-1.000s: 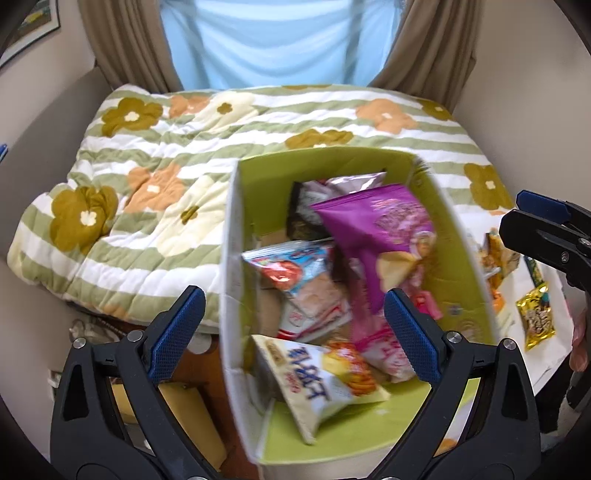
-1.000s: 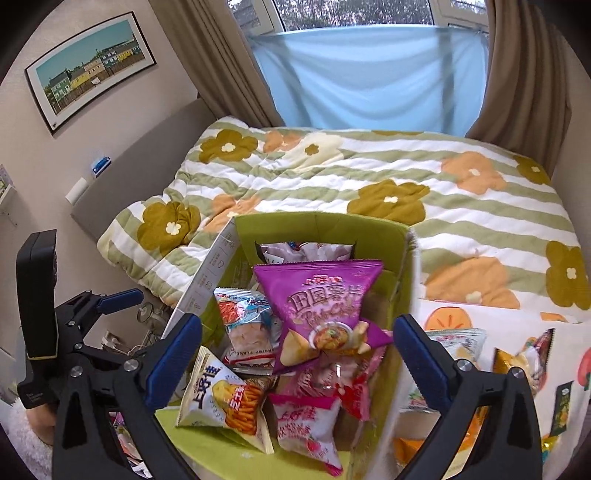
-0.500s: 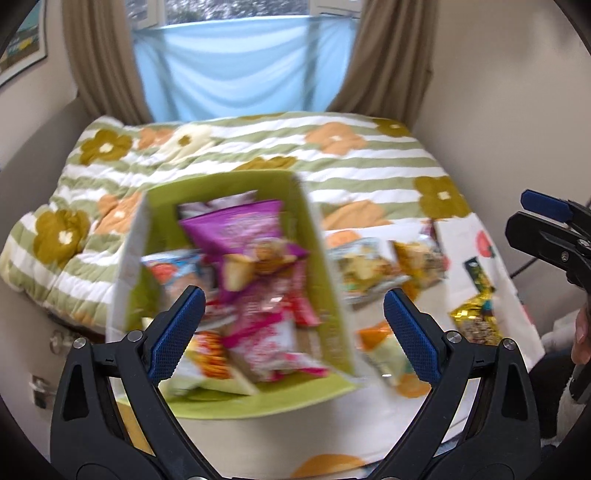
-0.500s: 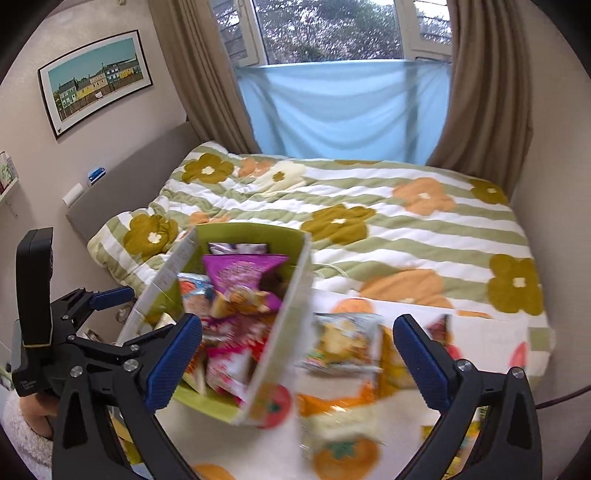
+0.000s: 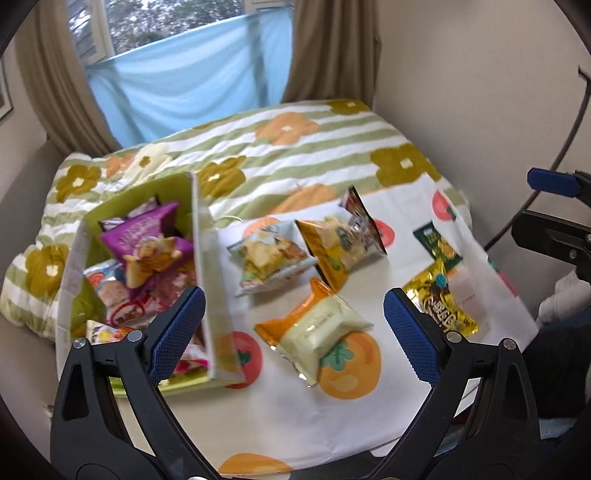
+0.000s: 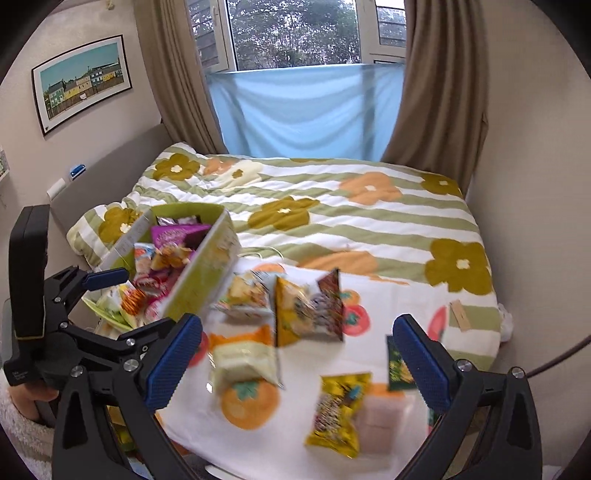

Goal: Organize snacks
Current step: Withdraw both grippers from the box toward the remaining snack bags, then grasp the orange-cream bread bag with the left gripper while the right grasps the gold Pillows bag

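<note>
Now | pale snack pack [image 5: 320, 325] between left gripper [image 5: 293, 330] fingers | ungripped

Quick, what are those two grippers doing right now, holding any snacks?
Left gripper: open, holding nothing.
Right gripper: open, holding nothing.

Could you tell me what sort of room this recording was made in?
Most likely a bedroom in a home: a bed with a floral striped quilt fills the room, brown curtains frame a window, and a framed picture hangs on the wall.
</note>
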Available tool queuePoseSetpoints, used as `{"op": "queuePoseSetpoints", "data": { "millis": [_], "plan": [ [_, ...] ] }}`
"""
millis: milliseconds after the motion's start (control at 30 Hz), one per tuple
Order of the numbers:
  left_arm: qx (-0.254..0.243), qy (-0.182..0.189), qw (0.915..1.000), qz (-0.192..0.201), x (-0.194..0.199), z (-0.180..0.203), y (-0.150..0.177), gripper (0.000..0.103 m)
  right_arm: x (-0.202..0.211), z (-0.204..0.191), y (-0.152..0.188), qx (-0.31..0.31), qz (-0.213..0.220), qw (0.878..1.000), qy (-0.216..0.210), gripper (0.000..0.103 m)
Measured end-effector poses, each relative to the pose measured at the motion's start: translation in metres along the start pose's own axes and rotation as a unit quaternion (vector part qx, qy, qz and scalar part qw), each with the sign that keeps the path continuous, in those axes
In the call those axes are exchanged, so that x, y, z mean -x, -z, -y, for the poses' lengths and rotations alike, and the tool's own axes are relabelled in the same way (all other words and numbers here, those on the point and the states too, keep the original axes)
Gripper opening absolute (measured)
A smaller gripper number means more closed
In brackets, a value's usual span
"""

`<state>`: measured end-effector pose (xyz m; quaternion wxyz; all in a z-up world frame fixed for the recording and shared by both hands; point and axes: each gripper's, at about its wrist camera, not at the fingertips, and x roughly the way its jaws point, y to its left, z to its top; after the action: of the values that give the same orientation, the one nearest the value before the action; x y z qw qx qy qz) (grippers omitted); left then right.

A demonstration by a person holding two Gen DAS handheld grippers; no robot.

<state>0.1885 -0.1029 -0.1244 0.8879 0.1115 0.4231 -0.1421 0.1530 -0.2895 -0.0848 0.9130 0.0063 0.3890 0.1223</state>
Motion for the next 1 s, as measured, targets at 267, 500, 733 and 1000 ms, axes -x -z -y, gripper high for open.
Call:
{"op": "queuePoseSetpoints", "data": {
  "millis": [267, 500, 733, 1000],
  "plan": [
    [-0.099, 0.001, 0.9934, -0.058, -0.055, 0.039, 0.022, 0.097, -0.017, 0.025, 0.048, -0.004, -0.023, 1.000, 0.000, 0.103],
    [-0.141, 0.008, 0.9838, -0.111, -0.122, 0.042, 0.041, 0.097, -0.054, 0.031, 0.087, -0.036, -0.065, 0.997, 0.031, 0.103],
    [-0.198, -0.012, 0.9717, -0.129, -0.165, 0.045, 0.059, 0.097, -0.093, 0.025, 0.121, -0.055, -0.087, 0.993, 0.055, 0.103],
    [-0.205, 0.017, 0.9671, -0.150, -0.181, 0.038, 0.064, 0.097, -0.118, 0.012, 0.130, -0.049, -0.093, 0.991, 0.085, 0.103]
  ]
}}
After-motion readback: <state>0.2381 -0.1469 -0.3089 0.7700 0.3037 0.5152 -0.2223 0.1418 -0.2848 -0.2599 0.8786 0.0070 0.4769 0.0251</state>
